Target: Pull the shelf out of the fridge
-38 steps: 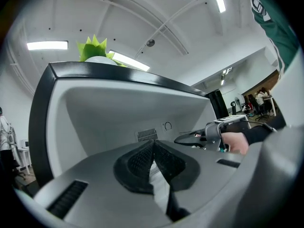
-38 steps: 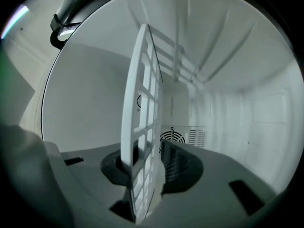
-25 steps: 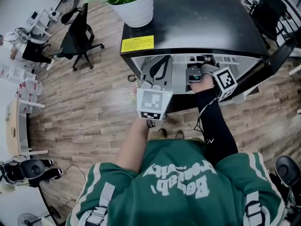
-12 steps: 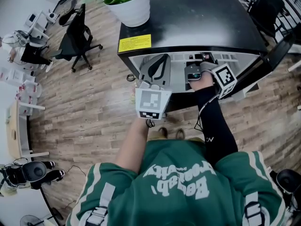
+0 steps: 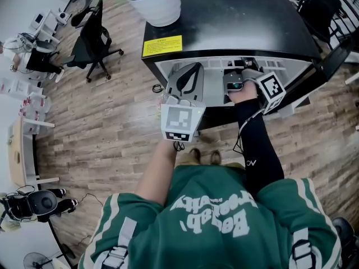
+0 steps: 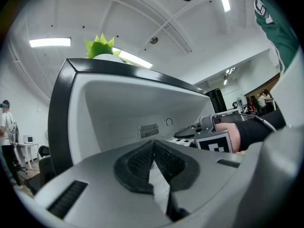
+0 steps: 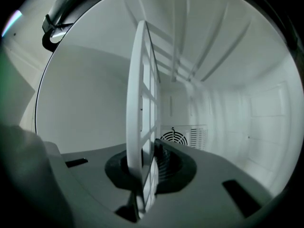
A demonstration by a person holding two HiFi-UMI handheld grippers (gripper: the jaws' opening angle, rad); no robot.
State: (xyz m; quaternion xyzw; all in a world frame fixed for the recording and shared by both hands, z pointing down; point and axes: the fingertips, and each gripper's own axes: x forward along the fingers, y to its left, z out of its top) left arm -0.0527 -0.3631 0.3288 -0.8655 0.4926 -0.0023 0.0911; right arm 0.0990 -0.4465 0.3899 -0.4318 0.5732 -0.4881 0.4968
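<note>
A black mini fridge (image 5: 235,21) stands open in front of me, its white inside (image 6: 123,108) showing. The white grid shelf (image 7: 141,103) runs edge-on between the jaws of my right gripper (image 7: 147,163), which is shut on its front edge. In the head view the right gripper (image 5: 235,82) reaches into the fridge's opening, its marker cube (image 5: 270,92) just outside. My left gripper (image 5: 185,82) hovers at the left of the opening; its pads (image 6: 153,153) meet with nothing between them.
A white plant pot (image 5: 154,4) sits on the fridge top above a yellow label (image 5: 162,45). The fridge door (image 5: 328,69) hangs open at the right. A black office chair (image 5: 92,38) stands on the wooden floor at the left.
Hardly anything has moved: both grippers stay at the fridge opening, and the head view has shifted only slightly.
</note>
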